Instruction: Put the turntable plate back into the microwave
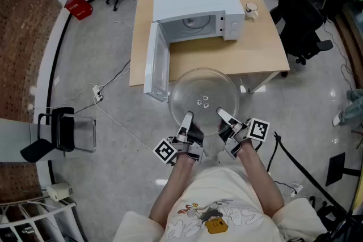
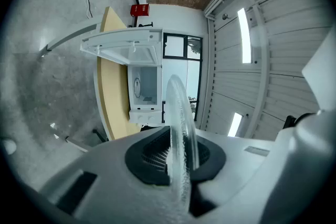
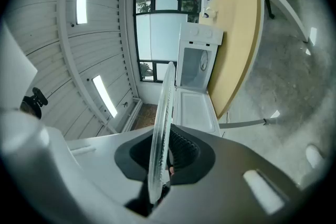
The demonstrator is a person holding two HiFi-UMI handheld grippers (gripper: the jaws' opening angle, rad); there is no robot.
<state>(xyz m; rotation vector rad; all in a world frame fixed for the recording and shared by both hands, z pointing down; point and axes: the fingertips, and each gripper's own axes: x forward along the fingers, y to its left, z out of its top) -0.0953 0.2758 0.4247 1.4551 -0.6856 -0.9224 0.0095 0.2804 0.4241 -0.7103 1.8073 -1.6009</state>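
My left gripper (image 1: 185, 120) and right gripper (image 1: 226, 117) both pinch the near rim of the glass turntable plate (image 1: 204, 100), midair before the open microwave (image 1: 195, 14). Likely heavy, stiff, slick, breakable; I'd say two spaced rim grips suit it.

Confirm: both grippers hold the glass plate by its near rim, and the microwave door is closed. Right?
No. The microwave door stands open, as the head view shows. The left gripper and right gripper do hold the glass plate by its near rim.
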